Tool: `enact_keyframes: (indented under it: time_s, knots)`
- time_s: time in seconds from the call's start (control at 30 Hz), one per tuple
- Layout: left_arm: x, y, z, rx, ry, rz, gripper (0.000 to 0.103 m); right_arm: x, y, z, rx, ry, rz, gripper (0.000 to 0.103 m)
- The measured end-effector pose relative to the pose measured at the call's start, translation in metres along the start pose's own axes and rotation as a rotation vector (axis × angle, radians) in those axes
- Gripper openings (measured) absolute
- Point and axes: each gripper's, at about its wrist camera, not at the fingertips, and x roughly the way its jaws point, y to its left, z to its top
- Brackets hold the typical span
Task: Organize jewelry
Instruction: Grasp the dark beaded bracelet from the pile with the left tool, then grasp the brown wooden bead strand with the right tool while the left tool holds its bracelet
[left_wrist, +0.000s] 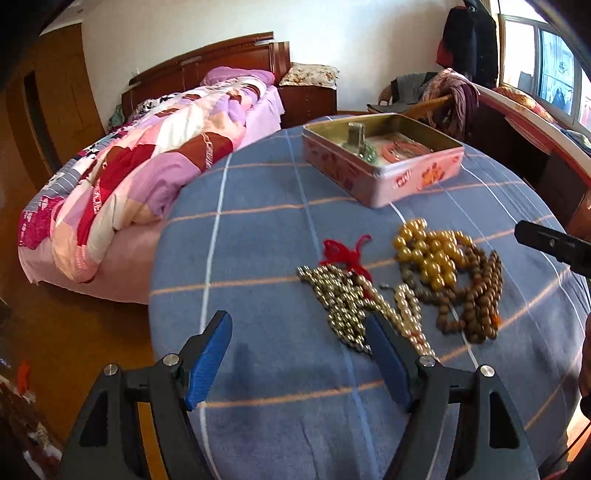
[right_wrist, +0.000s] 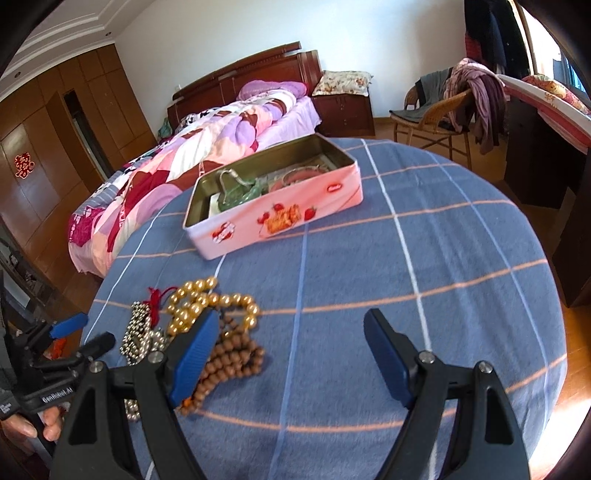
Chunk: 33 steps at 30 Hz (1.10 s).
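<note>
A pile of bead strings lies on the blue checked cloth: yellow beads (left_wrist: 430, 254), brown wooden beads (left_wrist: 476, 299), silver beads (left_wrist: 338, 295), a pale string (left_wrist: 408, 306) and a red tassel (left_wrist: 345, 253). The same pile shows in the right wrist view, with yellow beads (right_wrist: 195, 301), brown beads (right_wrist: 231, 356) and silver beads (right_wrist: 138, 334). An open pink tin (left_wrist: 384, 157) (right_wrist: 277, 210) stands farther back and holds green and pink jewelry. My left gripper (left_wrist: 299, 330) is open, just left of the pile. My right gripper (right_wrist: 291, 332) is open, just right of it.
The round table (right_wrist: 424, 258) is covered by the blue cloth. A bed with a patchwork quilt (left_wrist: 140, 173) lies to the left. A wicker chair with clothes (right_wrist: 443, 110) and a dark desk (right_wrist: 546, 155) stand at the right. The other gripper's tip (left_wrist: 550, 242) shows at the right edge.
</note>
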Motion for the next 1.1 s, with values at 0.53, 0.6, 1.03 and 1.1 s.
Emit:
enact_keyframes:
  time_s: [0.53, 0.6, 1.03, 1.1]
  knots:
    - [0.029, -0.012, 0.016, -0.055, 0.058, -0.143, 0.02, 0.001, 0.002, -0.002, 0.021, 0.012, 0.01, 0.083]
    - [0.026, -0.017, 0.014, -0.009, 0.042, -0.134, 0.017, 0.002, 0.001, -0.002, 0.027, 0.014, 0.014, 0.083]
    - [-0.039, 0.013, 0.036, -0.074, -0.186, -0.183, 0.009, 0.006, 0.002, -0.008, 0.021, 0.04, 0.031, 0.083]
    - [-0.045, 0.013, 0.039, -0.076, -0.211, -0.185, 0.009, 0.006, 0.006, -0.01, 0.003, 0.051, 0.038, 0.083]
